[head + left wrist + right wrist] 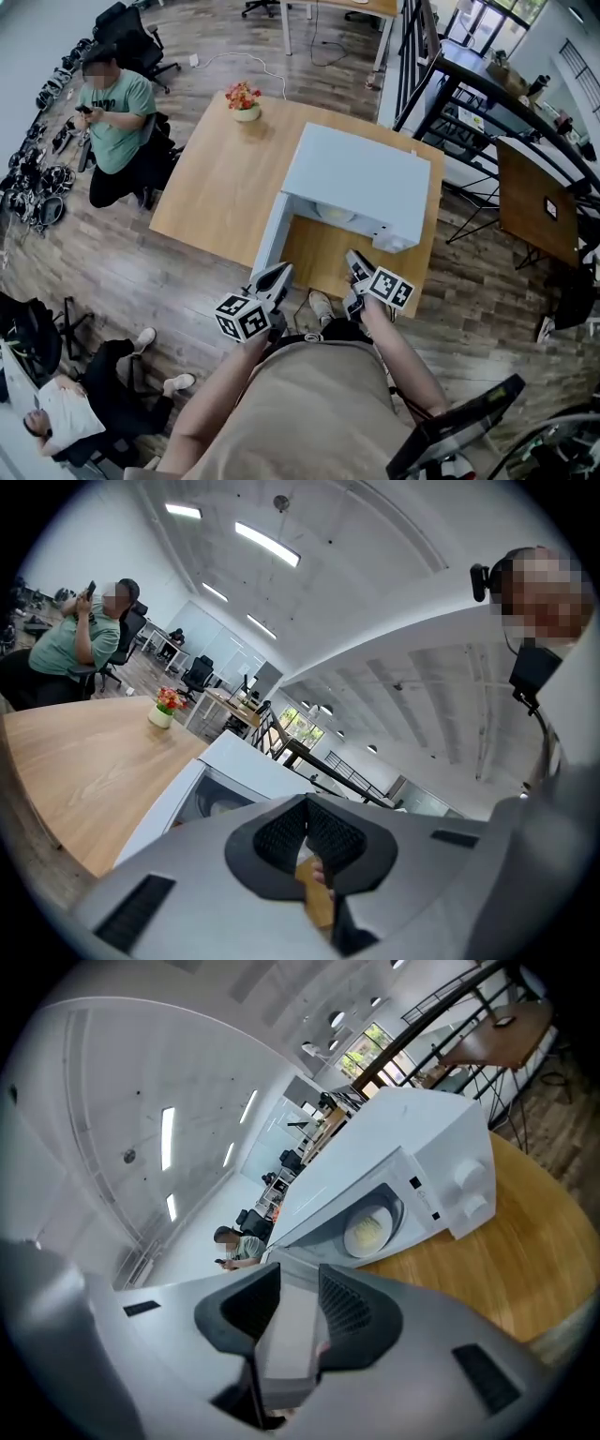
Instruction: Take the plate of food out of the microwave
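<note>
Left fingers (281, 832) closed, right fingers (347, 1309) ajar, seemingly empty; pale plate (350, 1237), yellowish food (372, 1226), in microwave (412, 1138).

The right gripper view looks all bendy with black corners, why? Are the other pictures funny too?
Right gripper view: a wide-angle lens curves the microwave and leaves dark corners, yet the plate inside stays clear. Left gripper view: same bending, bright ceiling lights, a mosaic patch over a face. Head view: evenly lit, edges bowed, faces blurred.
</note>
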A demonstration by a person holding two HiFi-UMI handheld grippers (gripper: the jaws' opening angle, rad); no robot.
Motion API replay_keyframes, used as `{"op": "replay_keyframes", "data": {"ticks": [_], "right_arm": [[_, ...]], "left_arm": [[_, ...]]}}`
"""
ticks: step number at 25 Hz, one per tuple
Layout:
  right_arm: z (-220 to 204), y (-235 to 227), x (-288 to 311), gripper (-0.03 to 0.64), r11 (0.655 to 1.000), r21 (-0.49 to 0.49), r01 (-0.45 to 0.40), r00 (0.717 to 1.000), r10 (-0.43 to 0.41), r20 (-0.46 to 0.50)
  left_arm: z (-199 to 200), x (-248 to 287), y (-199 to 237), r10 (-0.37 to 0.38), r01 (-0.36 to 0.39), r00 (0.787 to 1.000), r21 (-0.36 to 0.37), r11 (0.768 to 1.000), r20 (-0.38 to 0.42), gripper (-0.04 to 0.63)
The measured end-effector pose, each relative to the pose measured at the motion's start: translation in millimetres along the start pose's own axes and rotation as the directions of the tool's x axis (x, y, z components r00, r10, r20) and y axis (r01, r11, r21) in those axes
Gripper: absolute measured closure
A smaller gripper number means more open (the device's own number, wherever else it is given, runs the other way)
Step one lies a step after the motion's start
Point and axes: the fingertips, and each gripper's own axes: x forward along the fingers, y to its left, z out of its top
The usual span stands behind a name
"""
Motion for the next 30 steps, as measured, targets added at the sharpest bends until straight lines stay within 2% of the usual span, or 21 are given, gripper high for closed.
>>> {"op": "replay_keyframes", "data": {"ticks": [6, 14, 20, 26, 30], "right_arm": [[8.2, -54.4, 41.9, 0.485, 0.992, 0.118, 0.041, 0.999, -0.036, -0.040], [6.6, -105.0, 85.6, 0.485, 0.984, 0.150, 0.100, 0.994, -0.094, -0.049], [9.4, -144.4, 118.5, 0.485, 0.937, 0.309, 0.161, 0.983, -0.180, 0.033], [2.9, -158.2, 151.0, 0.485, 0.923, 0.323, 0.207, 0.972, -0.232, 0.041], [0.3, -167.0, 169.0, 0.485, 0.895, 0.395, 0.209, 0.964, -0.255, 0.068]], "left_arm": [[-2.6, 37.9, 4.3, 0.046, -0.046, 0.999, -0.012, 0.999, 0.008, 0.592], [-30.6, 58.5, 19.7, 0.131, -0.132, 0.991, -0.034, 0.991, -0.030, 0.592], [-39.3, 72.6, 34.1, 0.182, -0.183, 0.981, -0.018, 0.983, -0.063, 0.592], [-41.3, 83.7, 46.4, 0.214, -0.215, 0.973, -0.003, 0.977, -0.086, 0.592], [-39.5, 87.2, 55.8, 0.227, -0.229, 0.969, -0.003, 0.973, -0.098, 0.592]]}}
